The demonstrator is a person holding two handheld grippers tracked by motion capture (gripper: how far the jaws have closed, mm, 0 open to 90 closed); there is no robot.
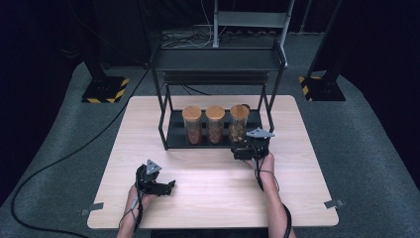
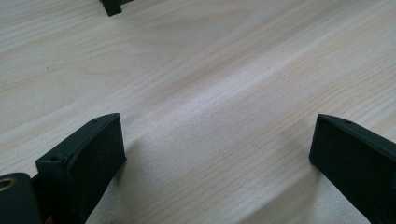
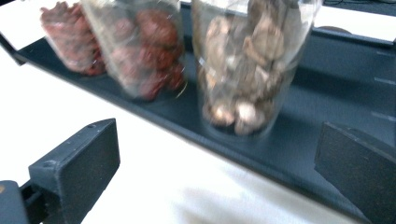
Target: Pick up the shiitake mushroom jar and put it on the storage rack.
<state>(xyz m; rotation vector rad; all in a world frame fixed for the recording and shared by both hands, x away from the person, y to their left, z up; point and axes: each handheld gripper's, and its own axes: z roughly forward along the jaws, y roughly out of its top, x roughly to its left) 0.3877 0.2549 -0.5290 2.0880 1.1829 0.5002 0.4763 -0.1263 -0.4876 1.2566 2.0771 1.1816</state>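
Three jars sit on shelf point(image 1: 171, 130); right tongs point(image 3: 219, 158) spread before rightmost jar point(image 3: 247, 60), ungrasped; left tongs point(image 2: 217, 149) spread idle over counter point(image 2: 210, 70).

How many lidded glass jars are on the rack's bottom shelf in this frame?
3, upright in a row on the shelf: left jar, middle jar and right jar, nearest the right gripper. None looks hidden.

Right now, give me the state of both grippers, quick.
Left gripper: open, holding nothing, over bare table.
Right gripper: open, holding nothing, fingers apart in front of the right jar on the rack.
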